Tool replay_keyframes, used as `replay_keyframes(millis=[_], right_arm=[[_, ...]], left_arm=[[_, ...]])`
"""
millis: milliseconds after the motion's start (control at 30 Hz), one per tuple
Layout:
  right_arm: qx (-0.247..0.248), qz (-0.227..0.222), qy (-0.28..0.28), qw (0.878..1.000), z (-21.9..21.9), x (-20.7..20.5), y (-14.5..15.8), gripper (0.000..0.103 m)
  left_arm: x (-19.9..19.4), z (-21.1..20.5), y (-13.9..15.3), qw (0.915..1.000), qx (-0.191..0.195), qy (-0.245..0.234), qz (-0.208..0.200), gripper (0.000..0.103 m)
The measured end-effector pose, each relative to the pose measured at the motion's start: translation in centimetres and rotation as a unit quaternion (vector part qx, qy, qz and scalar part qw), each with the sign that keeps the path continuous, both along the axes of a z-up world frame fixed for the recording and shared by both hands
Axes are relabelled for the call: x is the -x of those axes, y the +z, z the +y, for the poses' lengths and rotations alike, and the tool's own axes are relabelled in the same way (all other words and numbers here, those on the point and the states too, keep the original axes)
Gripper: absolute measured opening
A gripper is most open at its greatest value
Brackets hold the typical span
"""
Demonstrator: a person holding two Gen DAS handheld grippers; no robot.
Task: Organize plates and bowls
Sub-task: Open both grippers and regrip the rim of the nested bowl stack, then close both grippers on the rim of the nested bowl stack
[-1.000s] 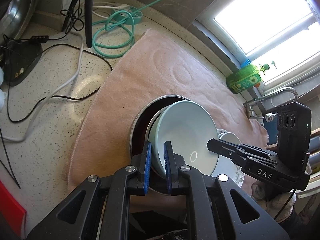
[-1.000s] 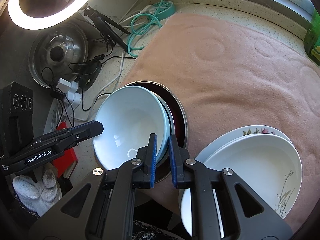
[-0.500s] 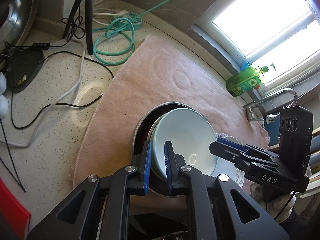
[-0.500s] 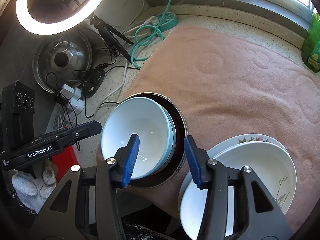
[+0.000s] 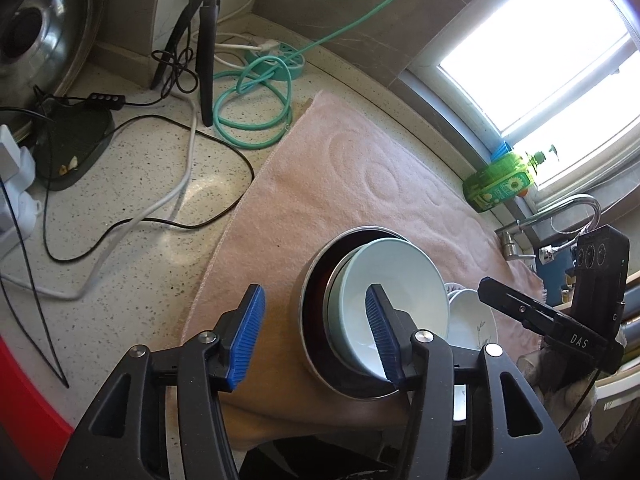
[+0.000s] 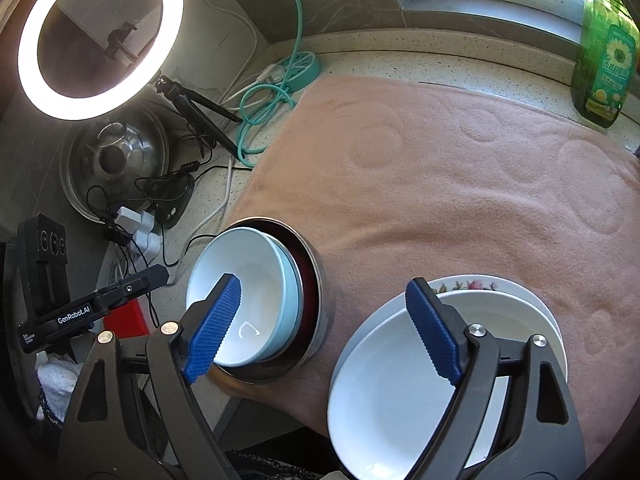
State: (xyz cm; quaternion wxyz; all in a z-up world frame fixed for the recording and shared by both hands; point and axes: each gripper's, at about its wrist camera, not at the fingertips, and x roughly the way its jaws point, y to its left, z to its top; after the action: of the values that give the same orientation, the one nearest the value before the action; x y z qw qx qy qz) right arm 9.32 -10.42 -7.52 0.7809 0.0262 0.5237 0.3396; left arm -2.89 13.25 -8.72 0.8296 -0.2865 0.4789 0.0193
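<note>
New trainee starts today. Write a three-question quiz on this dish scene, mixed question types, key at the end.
1. True or false: the pale bowl sits inside the metal bowl.
2. What lies under the dishes? A) tray B) pink towel C) bare counter
3. Fill in: the green bottle stands by the ____.

Key: 1 true; 2 B; 3 window
</note>
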Motion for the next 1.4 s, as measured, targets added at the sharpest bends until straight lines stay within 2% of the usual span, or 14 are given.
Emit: replay_keyframes(millis=[200, 267, 433, 500, 600, 700, 800, 867, 1000, 1233, 1400], right_arm=[[-0.016, 0.016, -0.027, 0.999, -2.0, -0.6, -0.9, 0.086], [-0.021, 0.022, -0.032, 0.999, -2.3, -0.4, -1.2, 0.080], [-0.022, 0.035, -0.029, 0.999, -2.2, 0.0, -2.2, 0.054], [-0.021, 0.041, -0.024, 0.999, -2.0, 0.2, -2.5, 0.052], [-0.014, 0.044, -0.015, 0.999, -1.5, 0.5, -2.9, 0.042], [-0.014, 0.049, -0.011, 0.999, -1.0, 0.6, -3.3, 0.039], [-0.013, 0.052, -0.007, 0.999, -0.6, 0.7, -3.6, 0.033], [-0.008, 0.054, -0.004, 0.998, -0.3, 0.7, -3.9, 0.029], [-0.003, 0.061, -0.004, 0.998, 0.1, 0.7, -4.5, 0.027], [0.001, 0.072, 0.001, 0.997, 1.3, 0.6, -5.2, 0.011], [-0.009, 0.082, -0.013, 0.996, 1.1, 0.4, -5.4, 0.011]], left_arm=[[0.9, 0.9, -1.2, 0.9997, 0.009, 0.019, 0.011, 0.051], [1.2, 1.0, -1.6, 0.9995, 0.015, 0.023, 0.013, 0.051], [1.6, 0.9, -2.3, 0.9992, 0.026, 0.026, 0.014, 0.051], [1.6, 0.6, -2.4, 0.9993, 0.028, 0.022, 0.014, 0.049], [1.5, 0.3, -2.5, 0.9994, 0.029, 0.016, 0.012, 0.044], [1.3, 0.0, -2.8, 0.9992, 0.036, 0.009, 0.015, 0.032], [1.1, 0.0, -3.1, 0.9991, 0.038, 0.004, 0.018, 0.027], [1.0, 0.0, -3.2, 0.9990, 0.041, 0.001, 0.019, 0.027], [0.8, 0.1, -3.3, 0.9989, 0.041, -0.003, 0.021, 0.023], [0.3, 0.0, -3.8, 0.9985, 0.046, -0.015, 0.026, 0.018], [-0.2, -0.1, -3.9, 0.9983, 0.045, -0.025, 0.028, 0.017]])
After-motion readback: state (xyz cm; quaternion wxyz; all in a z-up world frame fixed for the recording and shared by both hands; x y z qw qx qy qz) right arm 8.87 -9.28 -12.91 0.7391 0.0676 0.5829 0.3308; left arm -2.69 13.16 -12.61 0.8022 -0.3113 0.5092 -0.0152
